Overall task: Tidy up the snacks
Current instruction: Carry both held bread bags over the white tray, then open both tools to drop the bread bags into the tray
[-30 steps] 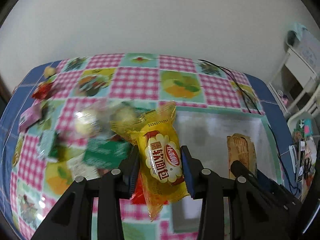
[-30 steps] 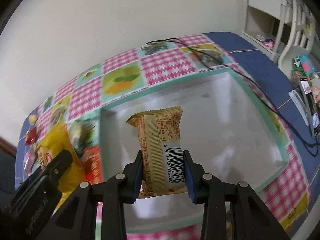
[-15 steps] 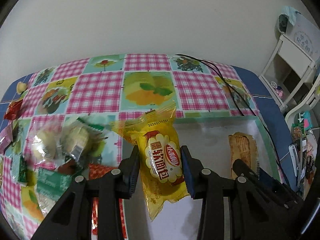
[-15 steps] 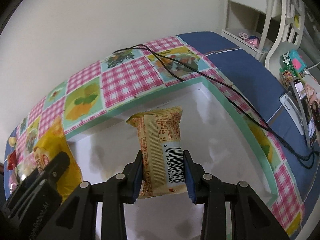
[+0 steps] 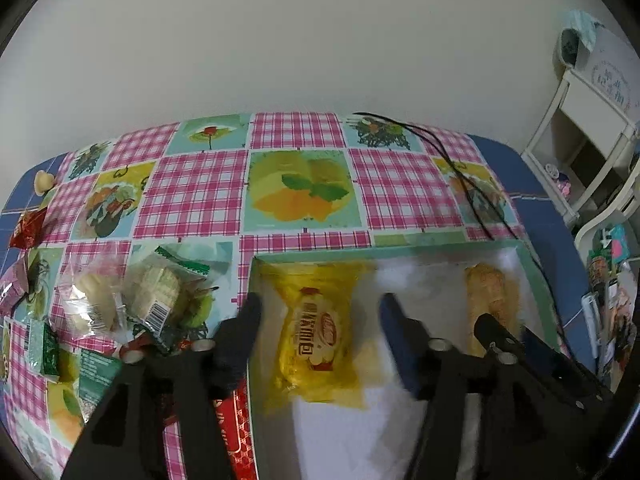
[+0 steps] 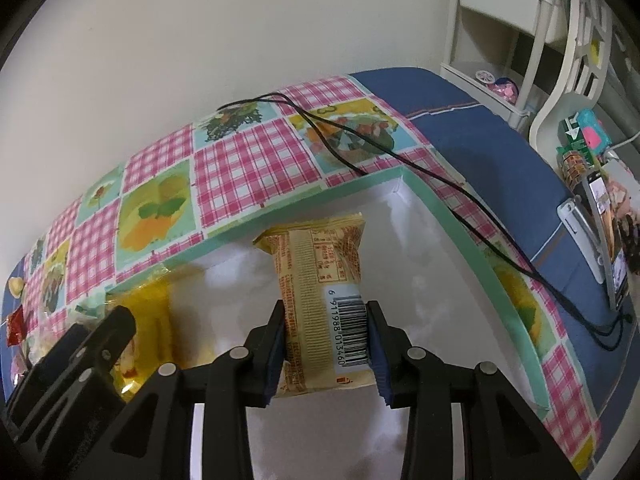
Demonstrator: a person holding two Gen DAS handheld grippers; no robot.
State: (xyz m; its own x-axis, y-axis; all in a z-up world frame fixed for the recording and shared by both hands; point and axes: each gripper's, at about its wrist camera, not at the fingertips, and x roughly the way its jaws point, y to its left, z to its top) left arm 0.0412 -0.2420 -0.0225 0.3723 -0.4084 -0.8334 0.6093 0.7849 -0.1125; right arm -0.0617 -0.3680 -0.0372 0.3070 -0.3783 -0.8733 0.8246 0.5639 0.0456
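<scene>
Left gripper (image 5: 320, 308) jaws opening, yellow packet (image 5: 316, 332) loose between them in the box (image 6: 448, 216); right gripper (image 6: 326, 330) clamped on upright beige packet (image 6: 320, 280)

A home: checked tablecloth (image 5: 192, 196); white shelf (image 6: 516, 32).

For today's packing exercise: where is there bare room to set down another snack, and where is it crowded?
Free: the box floor between the yellow bag and the tan packet, and the cloth beyond the box's far rim. Crowded: the snack pile left of the box.
</scene>
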